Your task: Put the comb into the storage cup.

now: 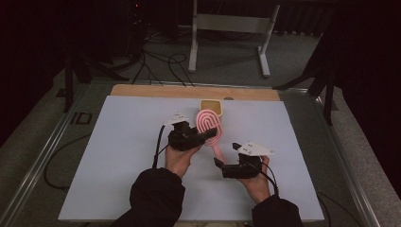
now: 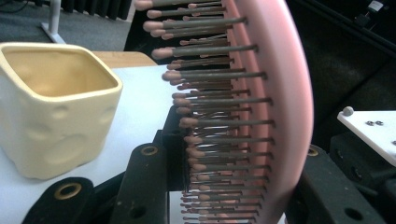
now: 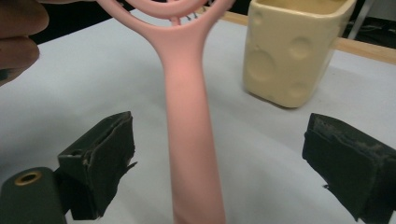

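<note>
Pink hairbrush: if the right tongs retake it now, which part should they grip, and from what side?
Grip the handle of the pink hairbrush. It is slim, straight and smooth, and it runs right between the open right tongs, so they can likely close from either side. The head is the wrong place: the left tongs are shut on it and the bristles jut out on one face.

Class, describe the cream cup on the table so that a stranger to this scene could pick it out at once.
Start at the white sheet covering the table, and follow it to its far edge, by the bare wooden strip. There stands the cream cup, just beyond the head of the pink hairbrush. It is squarish and open-topped, with round dimples pressed into its walls.
</note>
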Demonstrator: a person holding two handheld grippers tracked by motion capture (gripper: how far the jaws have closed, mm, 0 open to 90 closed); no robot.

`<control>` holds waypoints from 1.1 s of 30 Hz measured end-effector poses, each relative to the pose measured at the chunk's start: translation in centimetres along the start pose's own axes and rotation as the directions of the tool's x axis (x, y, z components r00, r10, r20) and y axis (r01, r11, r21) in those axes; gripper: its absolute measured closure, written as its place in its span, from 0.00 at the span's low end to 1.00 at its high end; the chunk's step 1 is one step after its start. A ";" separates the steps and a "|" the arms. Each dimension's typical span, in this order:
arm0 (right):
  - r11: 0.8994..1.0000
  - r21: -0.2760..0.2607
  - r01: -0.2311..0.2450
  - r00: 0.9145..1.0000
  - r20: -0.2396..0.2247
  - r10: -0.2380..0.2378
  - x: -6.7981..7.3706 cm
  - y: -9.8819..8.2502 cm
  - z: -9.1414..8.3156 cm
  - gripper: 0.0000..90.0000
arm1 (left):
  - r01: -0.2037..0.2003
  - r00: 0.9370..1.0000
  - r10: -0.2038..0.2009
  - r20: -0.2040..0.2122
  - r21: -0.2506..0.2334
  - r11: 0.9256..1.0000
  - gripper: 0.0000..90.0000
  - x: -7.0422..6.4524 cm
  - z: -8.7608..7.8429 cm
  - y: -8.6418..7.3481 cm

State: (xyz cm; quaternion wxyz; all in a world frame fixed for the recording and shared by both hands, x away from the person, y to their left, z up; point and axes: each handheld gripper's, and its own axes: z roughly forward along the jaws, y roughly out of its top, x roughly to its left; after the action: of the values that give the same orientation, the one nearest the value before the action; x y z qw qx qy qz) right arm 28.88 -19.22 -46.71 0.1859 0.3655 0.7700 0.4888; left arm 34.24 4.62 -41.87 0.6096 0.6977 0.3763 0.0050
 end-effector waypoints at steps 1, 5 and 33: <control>1.000 -0.003 -0.006 1.000 -0.001 0.006 -0.1 0.0 -0.1 0.10 | -0.002 1.000 0.002 0.001 0.000 1.000 0.72 0.0 0.0 0.1; 1.000 -0.014 0.006 1.000 0.013 -0.006 -0.7 0.1 -0.7 0.10 | -0.009 1.000 0.009 -0.006 0.005 1.000 0.72 0.1 -0.2 0.4; 0.991 -0.131 0.016 0.990 0.142 0.003 -3.7 -3.9 -6.2 0.10 | -0.032 0.998 0.029 -0.056 -0.057 0.998 0.72 1.0 -2.3 2.7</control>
State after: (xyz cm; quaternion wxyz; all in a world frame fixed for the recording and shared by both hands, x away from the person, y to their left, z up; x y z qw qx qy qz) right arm 25.84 -26.86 -47.65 0.2655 0.3839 0.7221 0.5106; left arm 35.32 7.15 -39.45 0.6190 0.6850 0.3817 0.0445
